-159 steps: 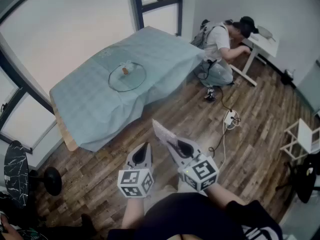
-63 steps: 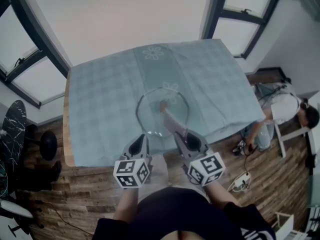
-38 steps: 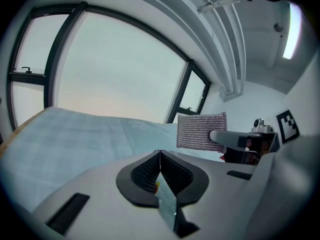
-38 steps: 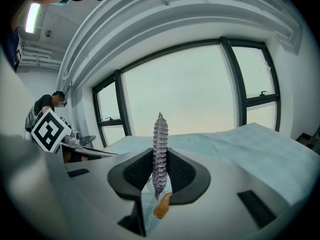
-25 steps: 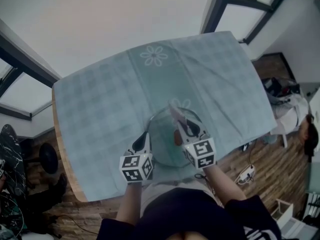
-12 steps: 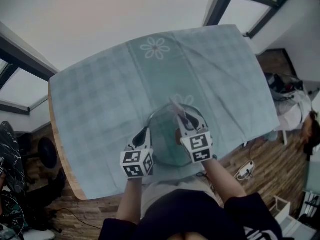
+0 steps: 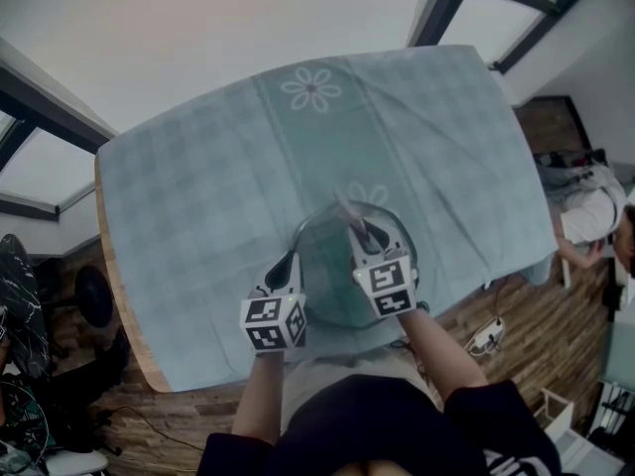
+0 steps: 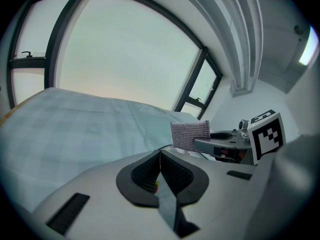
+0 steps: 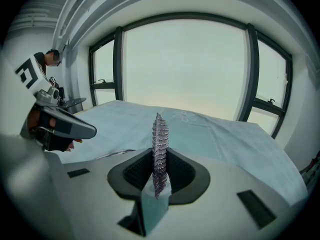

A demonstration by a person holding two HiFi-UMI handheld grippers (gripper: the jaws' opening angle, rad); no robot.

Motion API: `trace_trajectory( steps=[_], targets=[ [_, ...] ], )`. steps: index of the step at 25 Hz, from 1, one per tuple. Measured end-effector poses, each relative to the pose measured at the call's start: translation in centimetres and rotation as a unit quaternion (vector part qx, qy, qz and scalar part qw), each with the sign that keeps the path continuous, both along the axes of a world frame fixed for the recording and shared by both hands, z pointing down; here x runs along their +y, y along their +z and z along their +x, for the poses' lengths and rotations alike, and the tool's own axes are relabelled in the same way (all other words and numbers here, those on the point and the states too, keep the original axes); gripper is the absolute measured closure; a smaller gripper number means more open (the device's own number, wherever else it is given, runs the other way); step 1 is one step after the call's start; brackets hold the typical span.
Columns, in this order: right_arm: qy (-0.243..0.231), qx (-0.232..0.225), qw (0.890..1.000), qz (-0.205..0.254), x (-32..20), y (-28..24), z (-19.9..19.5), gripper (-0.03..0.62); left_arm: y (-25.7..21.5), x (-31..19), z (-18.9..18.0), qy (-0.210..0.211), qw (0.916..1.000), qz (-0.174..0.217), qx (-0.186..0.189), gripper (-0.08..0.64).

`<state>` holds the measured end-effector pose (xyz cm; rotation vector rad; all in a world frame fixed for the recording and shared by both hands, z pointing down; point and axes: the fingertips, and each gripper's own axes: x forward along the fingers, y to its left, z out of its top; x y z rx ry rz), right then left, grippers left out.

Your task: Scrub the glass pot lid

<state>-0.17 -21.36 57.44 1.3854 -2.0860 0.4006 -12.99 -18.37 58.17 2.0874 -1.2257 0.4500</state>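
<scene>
The round glass pot lid (image 7: 327, 278) lies on the pale blue-green tablecloth (image 7: 198, 196) near the table's front edge. My right gripper (image 7: 359, 232) hovers over the lid, shut on a silvery mesh scrub pad (image 7: 344, 208) that sticks out past its tips; in the right gripper view the pad (image 9: 159, 139) stands edge-on between the jaws. My left gripper (image 7: 289, 260) is at the lid's left rim, shut with nothing in it (image 8: 160, 152). The lid's knob is hidden under the right gripper. The left gripper view shows the pad (image 8: 190, 135) flat-on.
The table's wooden edge (image 7: 111, 296) shows at the left. Wood floor with a power strip (image 7: 486, 337) lies to the right, where a person (image 7: 595, 211) crouches. Large windows (image 9: 185, 69) stand behind the table. The cloth has a flower print (image 7: 311, 89).
The right gripper has come down a little over the lid with the pad, covering the knob. The left gripper has barely moved and stays shut.
</scene>
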Motion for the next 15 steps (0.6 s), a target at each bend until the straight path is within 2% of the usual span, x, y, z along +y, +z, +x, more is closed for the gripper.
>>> trace_trajectory(
  steps=[15],
  targets=[
    [-0.057, 0.014, 0.998, -0.021, 1.0, 1.0, -2.4, 0.514, 0.2, 0.6, -0.2, -0.004, 1.0, -0.005, 0.0, 0.557]
  ],
)
